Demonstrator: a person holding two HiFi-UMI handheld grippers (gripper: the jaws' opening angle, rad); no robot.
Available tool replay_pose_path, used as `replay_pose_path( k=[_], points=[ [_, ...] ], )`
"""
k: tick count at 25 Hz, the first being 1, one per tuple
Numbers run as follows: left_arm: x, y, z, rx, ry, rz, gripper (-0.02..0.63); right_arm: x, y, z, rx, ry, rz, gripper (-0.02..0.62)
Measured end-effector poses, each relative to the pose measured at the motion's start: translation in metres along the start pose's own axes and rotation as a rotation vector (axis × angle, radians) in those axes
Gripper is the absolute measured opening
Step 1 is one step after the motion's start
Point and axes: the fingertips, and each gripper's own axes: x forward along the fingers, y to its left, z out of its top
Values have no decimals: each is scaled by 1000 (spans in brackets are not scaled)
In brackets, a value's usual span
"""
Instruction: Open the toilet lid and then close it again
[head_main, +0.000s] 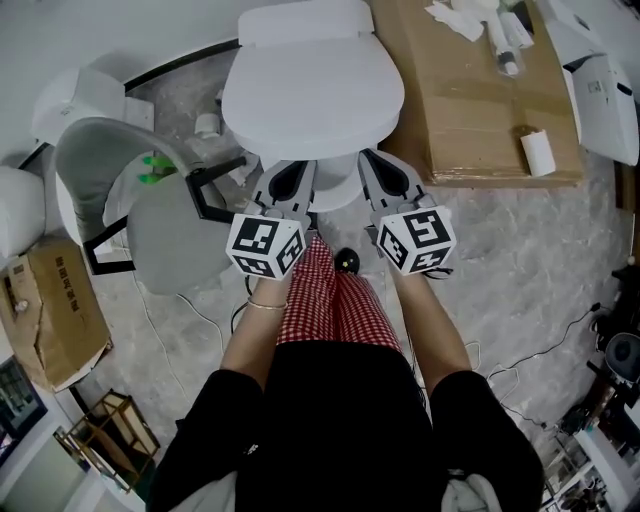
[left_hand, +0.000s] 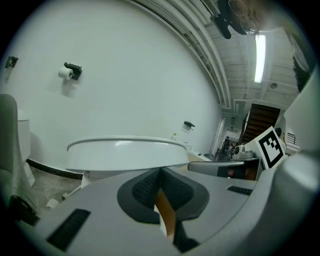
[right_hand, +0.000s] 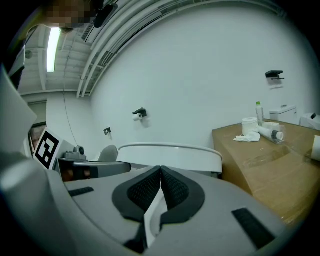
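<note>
The toilet (head_main: 312, 90) has its lid down, and the air over it is open. On the person's right of the toilet a big brown box (head_main: 470, 120) stands close, with only a thin gap between. To the left of the toilet a grey seat (head_main: 150, 215) with a black frame crowds in. In front of the toilet the left gripper (head_main: 295, 172) and right gripper (head_main: 378, 165), jaws closed, sit just beside its front edge.

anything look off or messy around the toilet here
The toilet lid lies shut and square, undamaged. The only untidy spot is the cardboard to its right: crumpled tissue and a bottle lying on its side. No spill shows.
</note>
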Motion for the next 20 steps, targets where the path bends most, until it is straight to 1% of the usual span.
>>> replay_pose_path(
  k=[9, 20],
  points=[
    [4, 2, 17, -6, 0, -22, 3, 5, -1, 16, 10, -19, -26, 20],
    [11, 5, 38, -2, -17, -34, 3, 11, -4, 36, 16, -46, -34, 20]
  ],
)
